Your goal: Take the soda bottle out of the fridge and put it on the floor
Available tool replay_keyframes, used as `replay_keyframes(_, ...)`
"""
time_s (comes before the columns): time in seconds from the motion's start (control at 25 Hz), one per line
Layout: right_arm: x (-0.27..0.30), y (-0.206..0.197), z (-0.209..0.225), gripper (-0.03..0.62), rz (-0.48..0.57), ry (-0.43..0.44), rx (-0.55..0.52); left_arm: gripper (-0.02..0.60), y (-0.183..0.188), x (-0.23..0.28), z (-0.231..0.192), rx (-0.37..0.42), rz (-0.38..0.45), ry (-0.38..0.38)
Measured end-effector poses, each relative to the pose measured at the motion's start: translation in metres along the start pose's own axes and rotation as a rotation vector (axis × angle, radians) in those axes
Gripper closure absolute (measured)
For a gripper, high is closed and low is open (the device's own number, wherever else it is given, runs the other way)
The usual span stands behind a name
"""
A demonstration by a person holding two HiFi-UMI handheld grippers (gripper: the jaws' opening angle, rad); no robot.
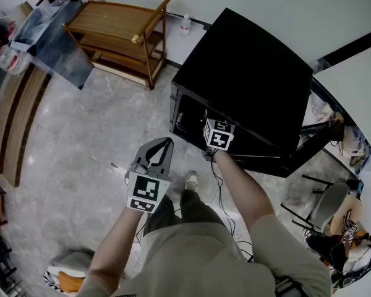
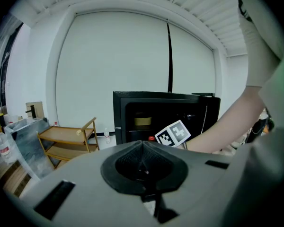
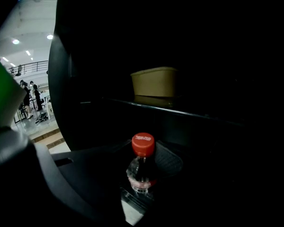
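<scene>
- Found the soda bottle (image 3: 142, 174), red cap (image 3: 143, 144) uppermost, standing inside the black fridge (image 1: 247, 73), on the dark level beneath a shelf (image 3: 180, 110) that carried a tan container (image 3: 155, 82).
- Caught the right gripper (image 3: 141, 162) reached in through the fridge's open front, jaws spread wide to either side of the bottle's neck and shoulder. Saw one pad (image 3: 169, 159) close beside the cap, but made out no firm squeeze in the gloom.
- Noted the left gripper (image 1: 154, 156) held outside, above the floor and short of the fridge, jaws closed tip to tip on nothing.
- Judged the early part done, with the fridge open, the reach made and the bottle framed between the right jaws.
- Counted the bottle as not yet lifted, and so the task as well short of halfway.
- Left to do, by that reading: closing on the bottle, drawing it out under the shelf edge, lowering it to the pale marbled floor (image 1: 80, 141) and setting it down upright.
- Took the stretch of floor just in front of the fridge, near the person's shoe (image 1: 190, 179), for the likeliest landing spot.
- Placed a wooden cart (image 1: 120, 33) well apart to the left, and a cable (image 1: 219, 190) trailing down beside the right forearm, near that same patch of floor.
</scene>
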State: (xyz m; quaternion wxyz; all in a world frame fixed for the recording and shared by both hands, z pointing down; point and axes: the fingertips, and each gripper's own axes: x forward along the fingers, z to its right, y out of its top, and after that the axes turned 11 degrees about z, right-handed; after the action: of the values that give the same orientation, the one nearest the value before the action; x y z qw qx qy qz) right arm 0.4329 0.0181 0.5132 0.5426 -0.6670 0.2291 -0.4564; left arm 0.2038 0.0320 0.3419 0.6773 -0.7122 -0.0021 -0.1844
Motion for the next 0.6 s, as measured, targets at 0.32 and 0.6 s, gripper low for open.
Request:
replay_keyframes(0.32, -0.026, 0.003, -0.002, 0.484, 0.025, 0.012, 0.024, 0.575, -0.001, -0.014, -0.003, 0.013, -0.009, 0.010)
replay_keyframes(0.6, -0.075, 0.032, -0.016, 0.484, 0.060, 0.086, -0.036, 0.575, 0.011, -0.026, -0.001, 0.035, 0.000, 0.000)
